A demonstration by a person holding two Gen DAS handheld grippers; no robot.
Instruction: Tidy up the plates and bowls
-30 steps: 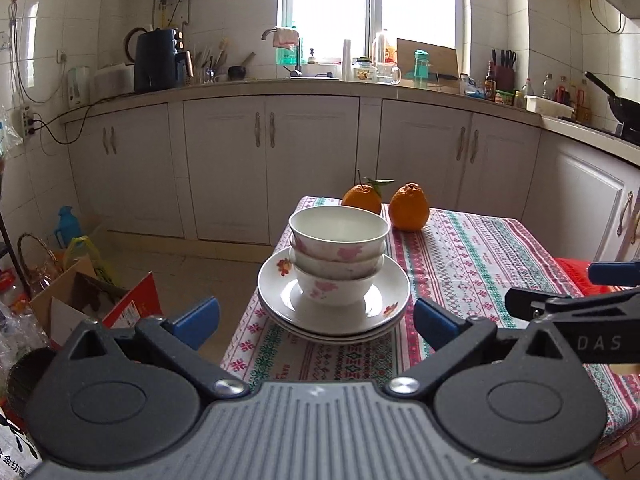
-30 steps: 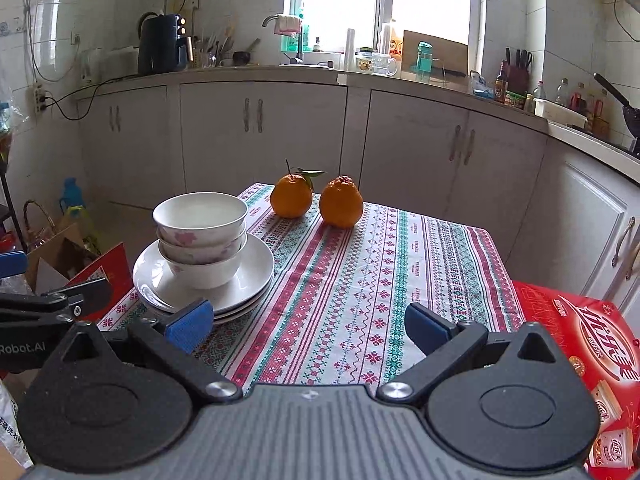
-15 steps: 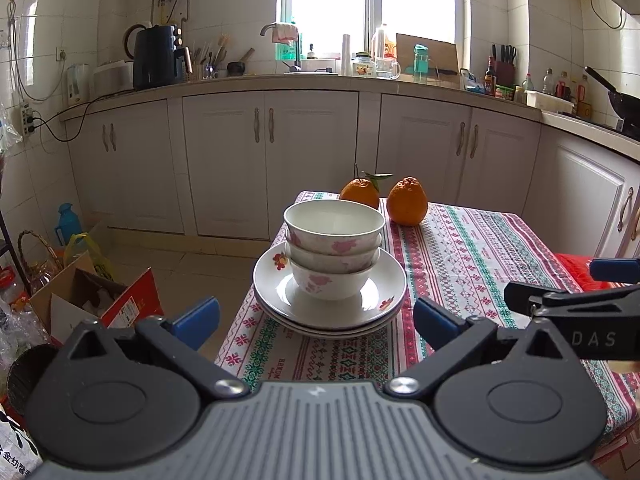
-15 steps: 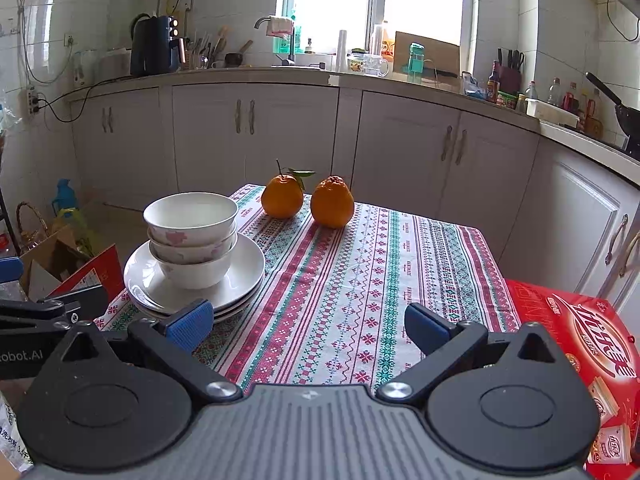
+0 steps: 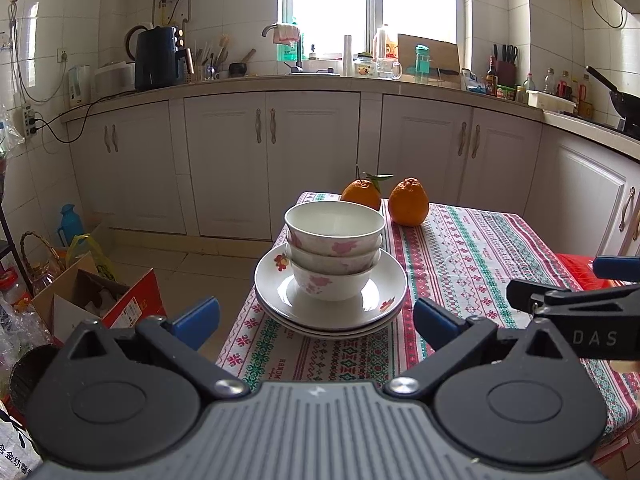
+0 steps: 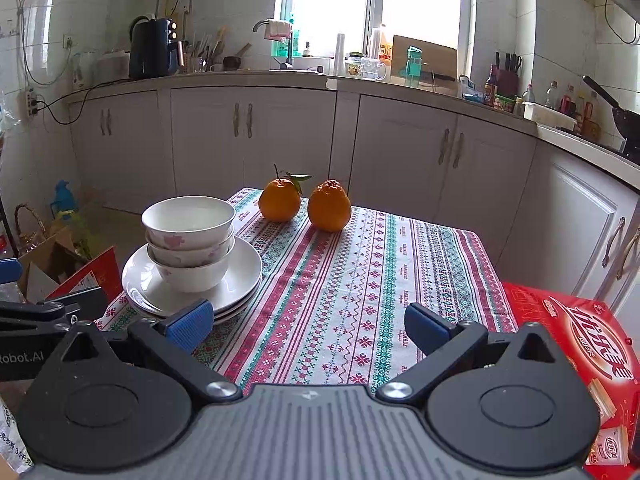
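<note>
Three white bowls with pink flowers point(image 5: 334, 254) point(image 6: 189, 245) are nested upright in one stack, and the stack is set on the middle of a pile of white plates point(image 5: 384, 292) point(image 6: 246, 276). The plates are laid on the striped tablecloth point(image 5: 460, 264) point(image 6: 360, 280) near the table's left edge. Beyond the plates, at the far end of the cloth, two oranges point(image 5: 408, 202) point(image 6: 329, 206) are seen side by side, just apart from each other and clear of the plates; the one nearer the plates bears a stem and leaf. To the right of the plates a broad stretch of cloth is left bare. The left gripper point(image 5: 316, 316) is held in front of the plates, level with them, its blue-padded fingers spread wide and closed on nothing. The right gripper point(image 6: 306, 322) is held to the right of the plates, over the cloth, its fingers likewise spread apart and holding nothing.
</note>
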